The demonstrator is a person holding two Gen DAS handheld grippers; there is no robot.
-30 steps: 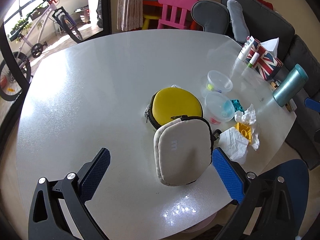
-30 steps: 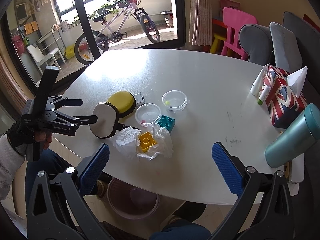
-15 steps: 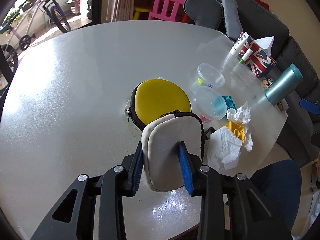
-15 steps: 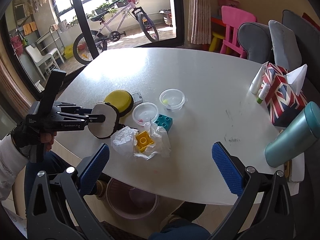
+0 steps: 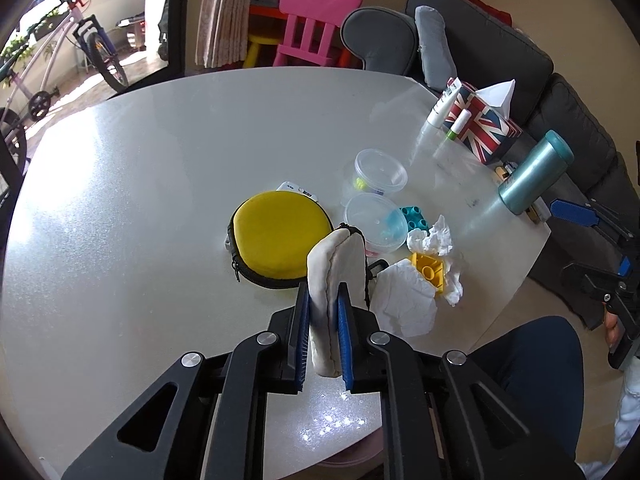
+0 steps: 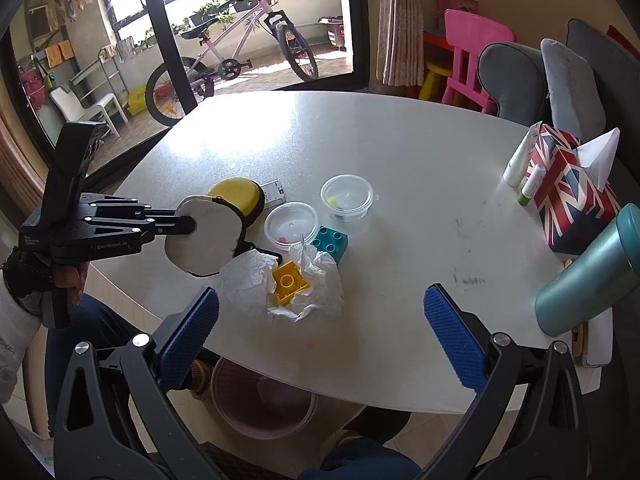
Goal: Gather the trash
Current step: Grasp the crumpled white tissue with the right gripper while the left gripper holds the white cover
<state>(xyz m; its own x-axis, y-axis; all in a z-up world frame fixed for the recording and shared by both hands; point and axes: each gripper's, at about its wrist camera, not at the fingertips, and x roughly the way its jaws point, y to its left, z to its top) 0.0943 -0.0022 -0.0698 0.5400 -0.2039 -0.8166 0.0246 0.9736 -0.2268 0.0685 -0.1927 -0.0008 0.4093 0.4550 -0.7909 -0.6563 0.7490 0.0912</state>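
The left gripper has gone from wide open around the white pouch to clamped on it, and the pouch is now tipped up on edge off the table, beside the yellow case. Judged: clutter being cleared. The trash, crumpled tissue around a yellow brick, lies untouched at the near edge. The right gripper has not moved, jaws apart, empty, above a bin under the table.

Black tongs, blue ribbed pads; silver screws, white sleeve

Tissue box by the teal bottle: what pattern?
Union Jack pattern on the tissue box, clearest in right wrist view.
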